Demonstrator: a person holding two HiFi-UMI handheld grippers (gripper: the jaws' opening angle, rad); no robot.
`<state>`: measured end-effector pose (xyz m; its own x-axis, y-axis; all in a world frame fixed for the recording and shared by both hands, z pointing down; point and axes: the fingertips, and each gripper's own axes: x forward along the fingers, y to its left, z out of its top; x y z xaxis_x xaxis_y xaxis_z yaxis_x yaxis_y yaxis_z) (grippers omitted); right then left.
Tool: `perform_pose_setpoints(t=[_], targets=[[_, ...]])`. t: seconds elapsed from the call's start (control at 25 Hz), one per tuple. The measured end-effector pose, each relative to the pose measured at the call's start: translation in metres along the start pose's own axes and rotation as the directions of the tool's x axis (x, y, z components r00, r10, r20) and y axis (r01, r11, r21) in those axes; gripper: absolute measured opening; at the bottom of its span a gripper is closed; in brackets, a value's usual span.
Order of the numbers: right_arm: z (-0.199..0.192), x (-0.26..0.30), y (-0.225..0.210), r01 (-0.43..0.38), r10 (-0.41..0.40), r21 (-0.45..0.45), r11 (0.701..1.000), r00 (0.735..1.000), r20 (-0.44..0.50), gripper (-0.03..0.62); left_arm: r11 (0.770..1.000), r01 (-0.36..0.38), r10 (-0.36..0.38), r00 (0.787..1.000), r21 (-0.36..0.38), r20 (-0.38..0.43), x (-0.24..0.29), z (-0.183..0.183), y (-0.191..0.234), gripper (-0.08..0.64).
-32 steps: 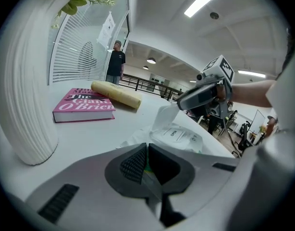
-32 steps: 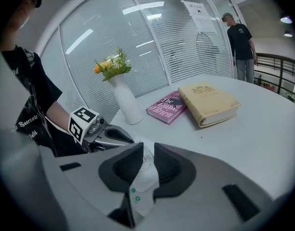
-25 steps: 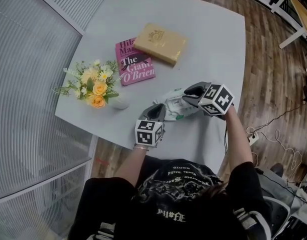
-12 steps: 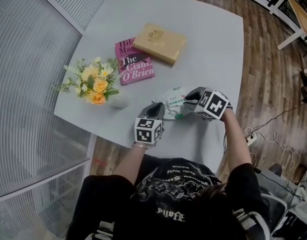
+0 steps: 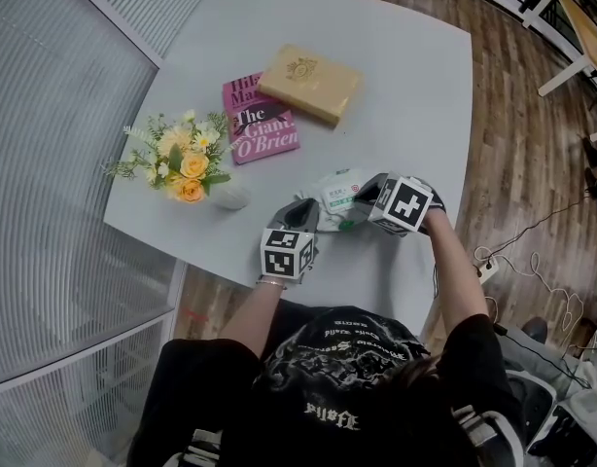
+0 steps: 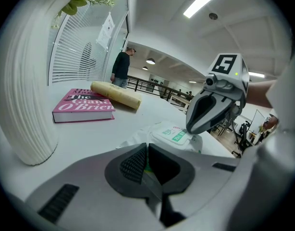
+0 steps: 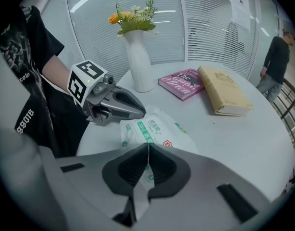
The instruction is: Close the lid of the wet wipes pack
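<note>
Between the tongs, on the smooth grey table, a soft white pack is laid, its lid flat. The left tongs, angled gently down, are clamped on its crinkled edge. The right tongs, tilted steeply over the lid, have just been closed, with nothing seen between the ribbed pads.

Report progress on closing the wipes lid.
Done: the lid looks flat on the wet wipes pack. In hand: the left gripper pinches the pack's edge; the right gripper, fingers just closed with nothing between them, sits at the lid. Left: press it to seal, if needed, then release.
</note>
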<state>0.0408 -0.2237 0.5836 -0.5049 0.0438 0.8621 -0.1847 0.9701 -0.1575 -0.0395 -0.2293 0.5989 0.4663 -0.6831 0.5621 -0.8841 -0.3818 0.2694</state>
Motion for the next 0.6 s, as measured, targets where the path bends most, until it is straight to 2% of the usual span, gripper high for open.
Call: perform_pose_setpoints(t=[0.24,0.48,0.6], targets=[[0.005,0.009,0.010,-0.051,0.051,0.060,0.997,0.999,0.005,0.000,1.000,0.004,-0.004,1.000,0.007,-0.001,0.000,0.000,0.001,0.017],[0.007,0.015,0.010,-0.008,0.008,0.027,1.000,1.000,-0.004,0.000,1.000,0.002,-0.002,1.000,0.010,0.001,0.000,0.001,-0.001,0.017],[0.004,0.018,0.010,0.011,-0.010,0.049,0.999,1.000,-0.025,0.000,1.000,-0.001,0.001,1.000,0.009,-0.001,-0.001,0.001,0.000,0.016]])
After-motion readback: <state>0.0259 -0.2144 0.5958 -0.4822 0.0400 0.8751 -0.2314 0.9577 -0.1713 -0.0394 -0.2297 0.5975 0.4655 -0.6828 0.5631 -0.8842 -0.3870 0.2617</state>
